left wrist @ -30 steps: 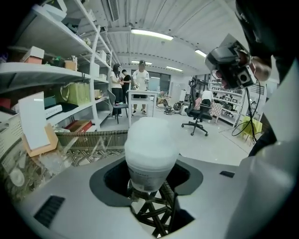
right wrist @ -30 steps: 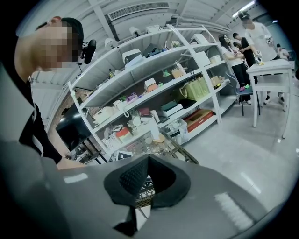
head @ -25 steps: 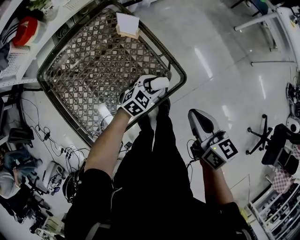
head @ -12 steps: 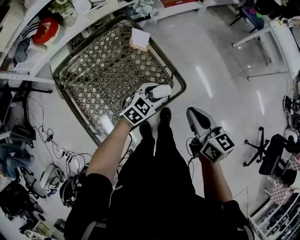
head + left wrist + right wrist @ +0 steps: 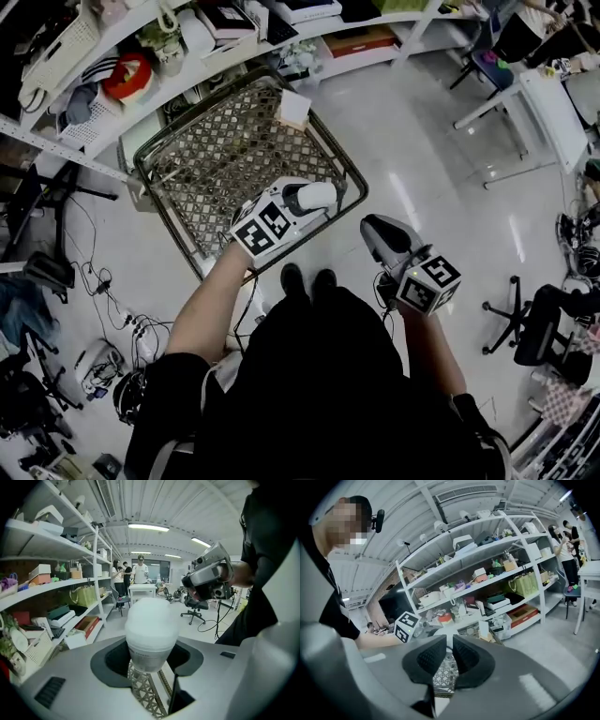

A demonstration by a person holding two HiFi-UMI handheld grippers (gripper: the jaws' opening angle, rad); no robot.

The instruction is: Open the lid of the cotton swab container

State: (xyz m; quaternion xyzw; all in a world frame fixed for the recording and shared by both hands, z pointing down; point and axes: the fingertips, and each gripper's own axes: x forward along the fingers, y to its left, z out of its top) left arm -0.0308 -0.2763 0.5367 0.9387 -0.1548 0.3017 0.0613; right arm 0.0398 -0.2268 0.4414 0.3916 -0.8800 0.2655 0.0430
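Shelves [image 5: 56, 550] behind; left fingers [image 5: 110, 660] grip the cotton swab container [image 5: 149, 654], likely light and slippery; empty right fingers [image 5: 429, 658], just opening, should pinch its lid [image 5: 151, 618] at 12 o'clock.

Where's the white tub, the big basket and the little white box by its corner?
White tub [image 5: 149, 634]: left gripper view, its frosted body.
Big basket [image 5: 225, 155]: head view, bare woven floor.
Little box [image 5: 293, 109]: head view, its white top.

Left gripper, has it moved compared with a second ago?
Yes. The left gripper, shut on the cotton swab container, has risen above the wicker basket: the basket looks smaller in the head view, the gripper does not.
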